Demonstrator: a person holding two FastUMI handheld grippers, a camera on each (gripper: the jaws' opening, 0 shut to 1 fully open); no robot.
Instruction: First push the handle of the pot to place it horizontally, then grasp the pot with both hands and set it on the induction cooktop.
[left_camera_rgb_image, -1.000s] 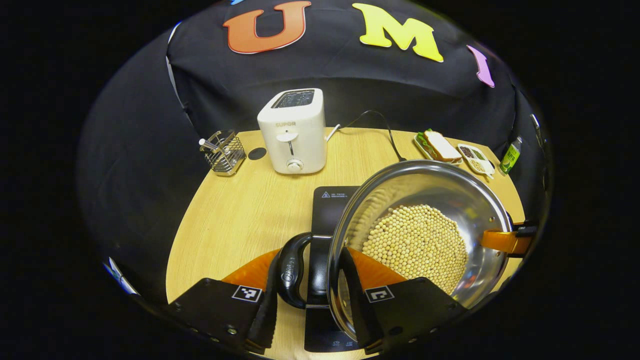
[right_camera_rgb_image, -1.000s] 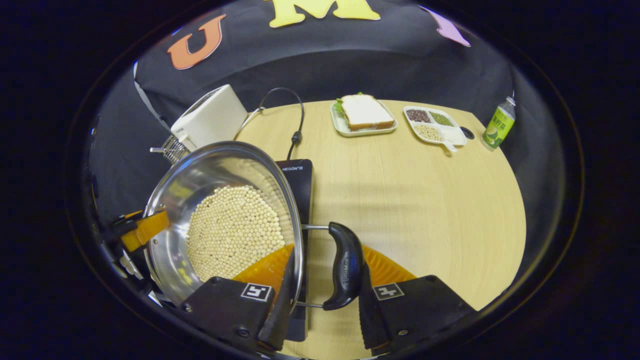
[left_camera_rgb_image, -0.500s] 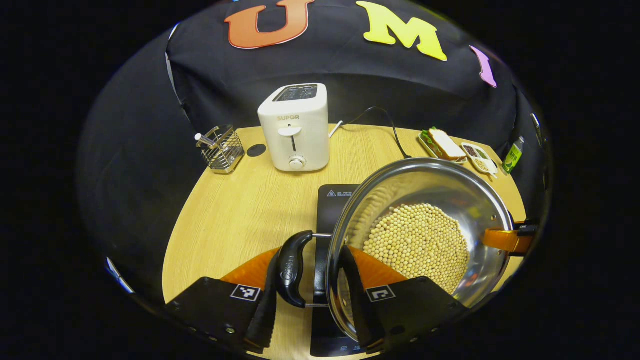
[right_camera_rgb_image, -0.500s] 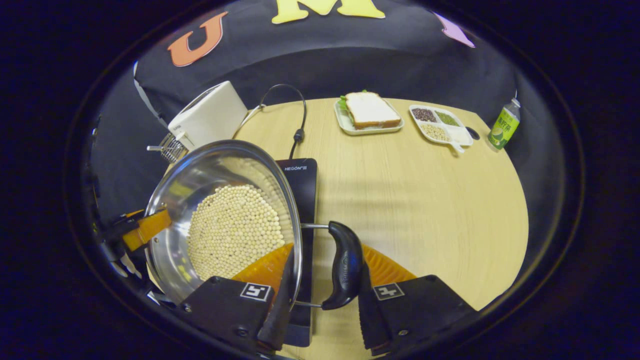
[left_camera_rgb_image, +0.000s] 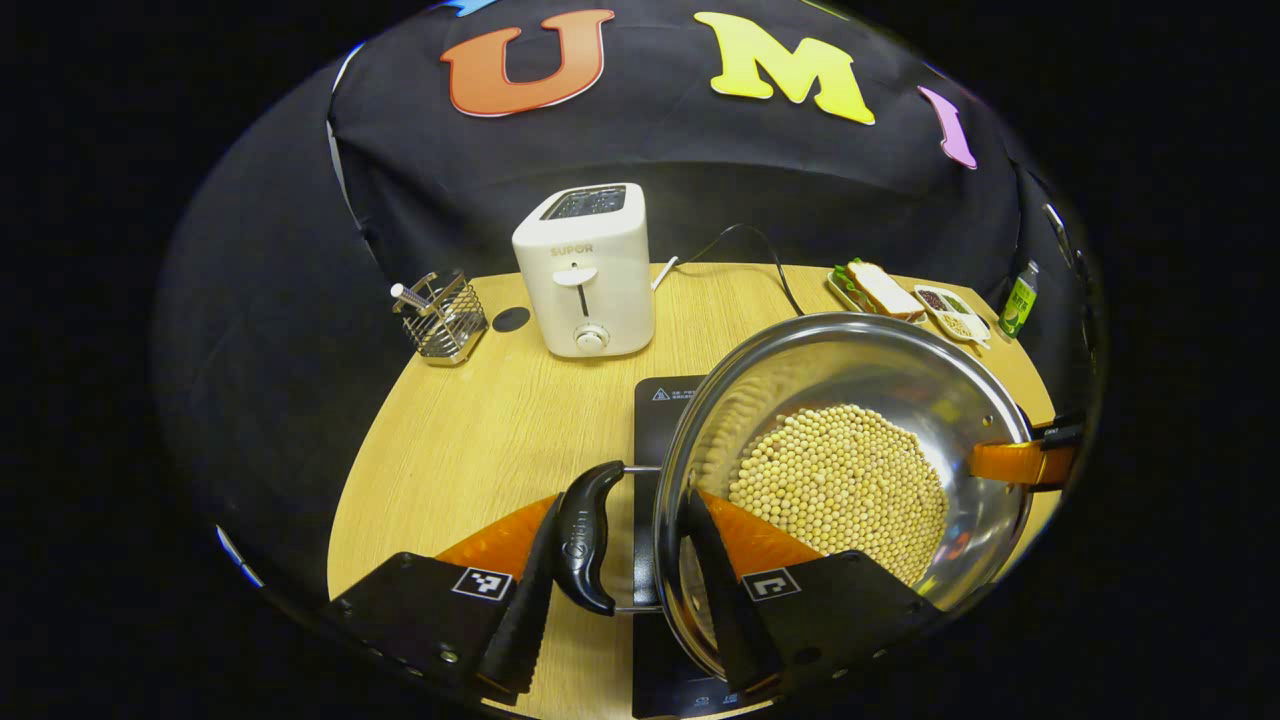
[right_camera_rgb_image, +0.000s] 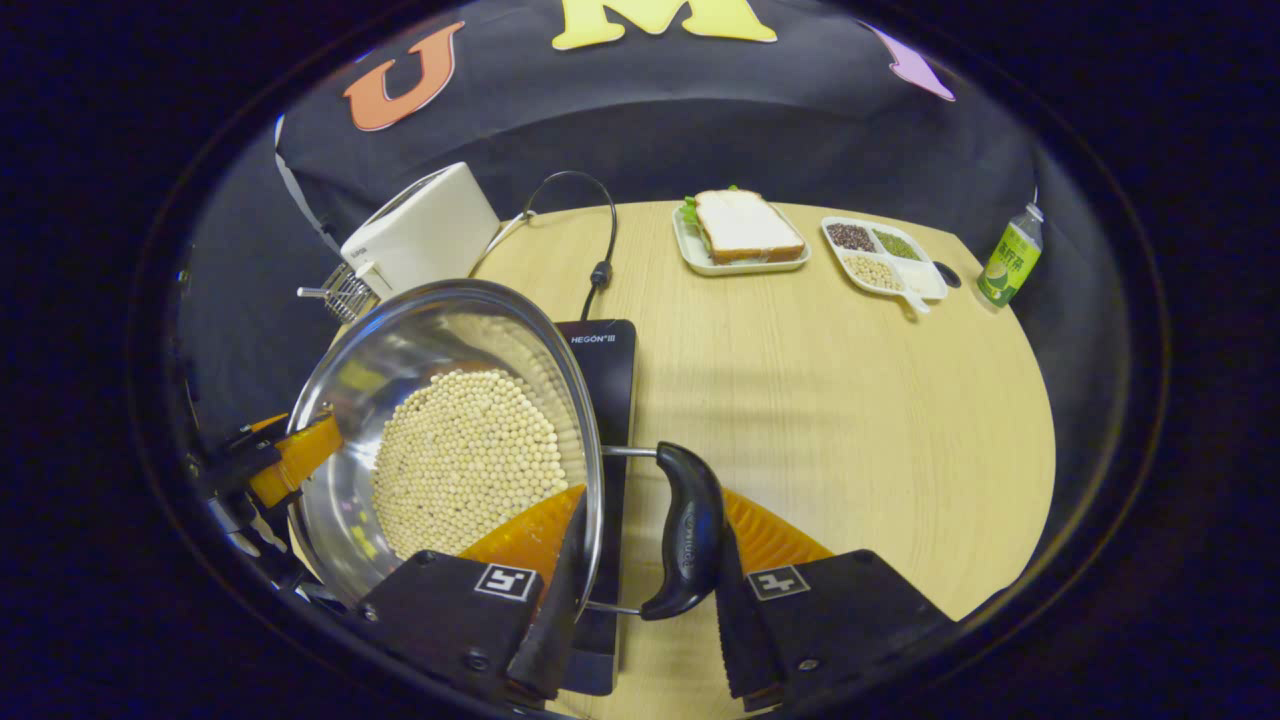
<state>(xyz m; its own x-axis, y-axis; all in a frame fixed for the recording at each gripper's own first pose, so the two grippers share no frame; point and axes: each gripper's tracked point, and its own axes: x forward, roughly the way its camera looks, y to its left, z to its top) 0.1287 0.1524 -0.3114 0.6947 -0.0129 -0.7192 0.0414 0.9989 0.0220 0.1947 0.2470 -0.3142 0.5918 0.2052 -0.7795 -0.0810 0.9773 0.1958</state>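
Left gripper view: left tool (left_camera_rgb_image: 620, 590) clamped across the pot's left side, one finger (left_camera_rgb_image: 520, 610) outside the black loop handle (left_camera_rgb_image: 585, 535), the other inside the steel rim, so both press on pot (left_camera_rgb_image: 850, 350) parts. Pot holds pale soybeans (left_camera_rgb_image: 840, 485) and sits over the black induction cooktop (left_camera_rgb_image: 665, 400); cannot tell if its base touches the glass. Far side of the pot shows the other tool's orange finger on the rim.

Right gripper view: right tool (right_camera_rgb_image: 645, 600) closed the same way on the opposite handle (right_camera_rgb_image: 685, 530), inner finger inside the rim, outer finger (right_camera_rgb_image: 735, 620) against the handle. Cooktop edge (right_camera_rgb_image: 605, 345) shows beside the pot.

Counter (right_camera_rgb_image: 850, 420) far edge: white toaster (left_camera_rgb_image: 585, 270), wire rack (left_camera_rgb_image: 440, 315) at the far left corner, sandwich plate (right_camera_rgb_image: 745, 230), divided grain dish (right_camera_rgb_image: 885, 260), green bottle (right_camera_rgb_image: 1010, 260) at the far right corner.
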